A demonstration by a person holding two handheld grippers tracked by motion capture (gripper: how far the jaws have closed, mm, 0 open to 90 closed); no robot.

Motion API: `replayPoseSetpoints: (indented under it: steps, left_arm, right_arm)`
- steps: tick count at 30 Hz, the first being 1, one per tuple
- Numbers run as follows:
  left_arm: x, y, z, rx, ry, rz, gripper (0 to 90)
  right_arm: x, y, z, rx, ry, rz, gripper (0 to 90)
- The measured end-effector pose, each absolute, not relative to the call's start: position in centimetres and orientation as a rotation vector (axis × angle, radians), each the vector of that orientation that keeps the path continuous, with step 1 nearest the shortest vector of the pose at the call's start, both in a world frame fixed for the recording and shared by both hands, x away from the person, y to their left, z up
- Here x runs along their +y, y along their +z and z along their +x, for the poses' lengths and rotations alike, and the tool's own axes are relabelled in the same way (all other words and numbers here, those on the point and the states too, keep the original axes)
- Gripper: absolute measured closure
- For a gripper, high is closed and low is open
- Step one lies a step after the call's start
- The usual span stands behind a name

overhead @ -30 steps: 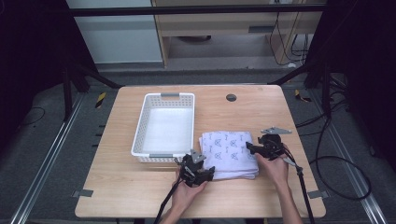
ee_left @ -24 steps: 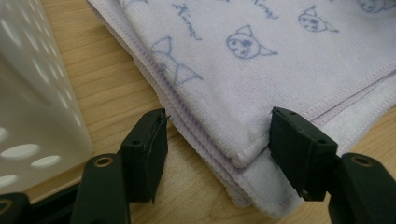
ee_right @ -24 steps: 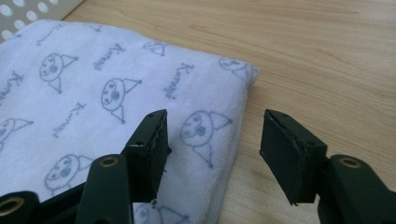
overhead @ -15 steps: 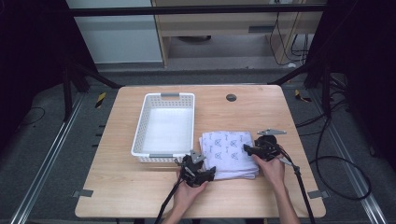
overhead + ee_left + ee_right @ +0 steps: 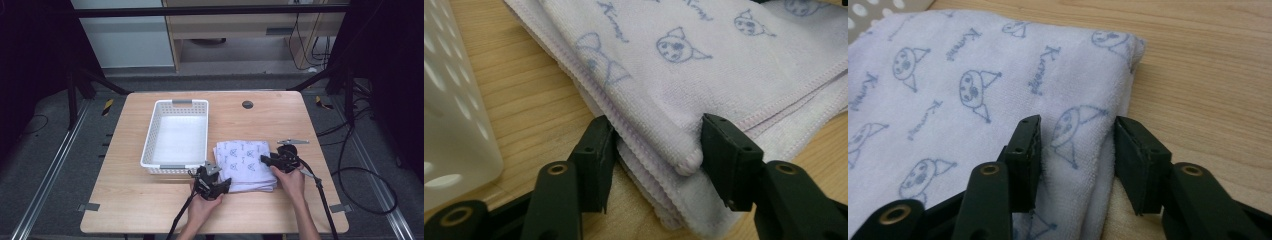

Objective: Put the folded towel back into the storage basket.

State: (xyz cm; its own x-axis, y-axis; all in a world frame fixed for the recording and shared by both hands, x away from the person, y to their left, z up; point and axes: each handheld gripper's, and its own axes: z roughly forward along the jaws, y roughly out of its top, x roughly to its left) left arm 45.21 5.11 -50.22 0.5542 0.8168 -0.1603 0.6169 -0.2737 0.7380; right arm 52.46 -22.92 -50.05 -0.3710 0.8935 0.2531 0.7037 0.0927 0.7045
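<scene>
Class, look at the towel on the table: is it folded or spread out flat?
Folded. The towel lies as a compact stack, and the left gripper view shows several hemmed layers piled at its corner.

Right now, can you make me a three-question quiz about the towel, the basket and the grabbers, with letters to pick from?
1. Where does the folded towel lie?
A. inside the basket
B. on the table, right of the basket
C. on the floor

2. What colour is the basket?
A. white
B. red
C. green

3. How do the left gripper jaws stand?
A. shut tight on nothing
B. open, around a towel corner
C. clamped on the basket rim

Answers: 1 B, the high view shows it on the wood beside the basket. 2 A, its plastic walls are white. 3 B, the left gripper view shows a gap with the corner between the jaws.
</scene>
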Motion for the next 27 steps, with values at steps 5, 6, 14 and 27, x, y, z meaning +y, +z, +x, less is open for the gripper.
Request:
replayPoseSetpoints:
  steps: [5, 6, 14, 27]
  left_arm:
    - [5.1, -50.2, 45.4, 1.159, 0.279, 1.987, 55.7]
    - [5.1, -50.2, 45.4, 1.162, 0.273, 1.984, 56.9]
    - [5.3, -50.2, 45.6, 1.18, 0.233, 1.966, 66.1]
    - [5.5, -49.7, 45.3, 1.141, 0.254, 1.942, 75.7]
  right_arm:
    - [-22.9, -50.1, 52.4, 2.133, 1.165, 1.619, 60.2]
    - [-22.9, -50.1, 52.4, 2.133, 1.168, 1.627, 61.3]
    - [-22.7, -49.9, 52.2, 2.123, 1.189, 1.647, 71.8]
    - [-22.8, -49.0, 51.7, 2.106, 1.196, 1.62, 74.9]
